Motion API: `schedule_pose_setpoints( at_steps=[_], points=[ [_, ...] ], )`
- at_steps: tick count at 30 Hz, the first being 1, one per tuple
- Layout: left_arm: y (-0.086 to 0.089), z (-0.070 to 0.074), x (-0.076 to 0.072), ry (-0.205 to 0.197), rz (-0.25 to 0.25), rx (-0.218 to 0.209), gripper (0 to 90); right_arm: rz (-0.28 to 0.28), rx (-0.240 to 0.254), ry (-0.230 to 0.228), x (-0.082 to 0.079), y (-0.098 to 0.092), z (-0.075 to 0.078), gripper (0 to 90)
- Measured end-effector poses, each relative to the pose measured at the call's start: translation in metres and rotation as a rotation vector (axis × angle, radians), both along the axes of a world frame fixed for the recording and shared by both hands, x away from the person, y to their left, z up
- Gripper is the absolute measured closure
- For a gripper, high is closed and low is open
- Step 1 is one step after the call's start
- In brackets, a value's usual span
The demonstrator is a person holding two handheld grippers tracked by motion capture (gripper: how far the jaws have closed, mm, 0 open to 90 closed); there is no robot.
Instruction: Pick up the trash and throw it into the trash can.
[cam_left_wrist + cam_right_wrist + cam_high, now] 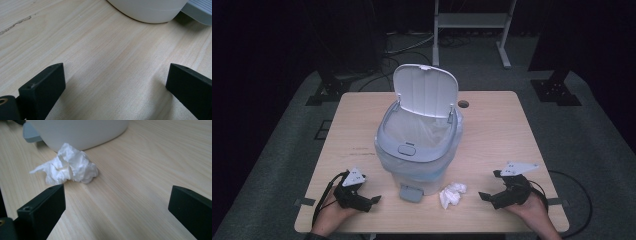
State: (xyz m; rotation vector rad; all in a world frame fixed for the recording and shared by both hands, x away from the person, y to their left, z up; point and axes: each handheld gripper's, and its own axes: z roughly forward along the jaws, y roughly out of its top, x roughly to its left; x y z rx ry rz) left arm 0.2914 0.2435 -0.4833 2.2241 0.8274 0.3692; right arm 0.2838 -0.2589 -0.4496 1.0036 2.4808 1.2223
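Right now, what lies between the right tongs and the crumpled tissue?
Nothing: just bare tabletop between the open right tongs and the crumpled tissue, seen in the right gripper view.

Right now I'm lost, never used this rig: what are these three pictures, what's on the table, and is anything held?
No robot arm here: a person holds a two-jaw gripper in each hand. The high view looks down on the table. The left gripper and right gripper rest near its front edge. The other two pictures look along each gripper's own black jaws. In the middle stands a bin, lid up, with a pedal in front. A crumpled tissue lies beside it. Both grippers are open and hold nothing.
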Motion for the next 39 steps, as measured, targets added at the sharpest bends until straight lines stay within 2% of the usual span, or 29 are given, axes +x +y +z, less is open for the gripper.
schedule_pose_setpoints(
  at_steps=[11, 18, 30, 39],
  points=[
    [0.0, 0.0, 0.0, 0.0, 0.001, 0.0, 1.4, 0.057, 0.022, -0.009, 0.004, 0.024, 0.003, 0.2],
    [0.0, 0.0, 0.0, 0.0, 0.001, 0.0, 1.4, 0.086, 0.023, 0.001, 0.007, 0.038, 0.002, 0.2],
    [0.0, 0.0, 0.0, 0.0, 0.001, -0.001, 1.4, 0.107, 0.034, 0.01, 0.013, 0.051, 0.001, 0.2],
    [0.0, 0.0, 0.0, 0.0, 0.001, -0.001, 1.4, 0.127, 0.026, 0.012, 0.017, 0.062, -0.001, 0.2]
  ],
)
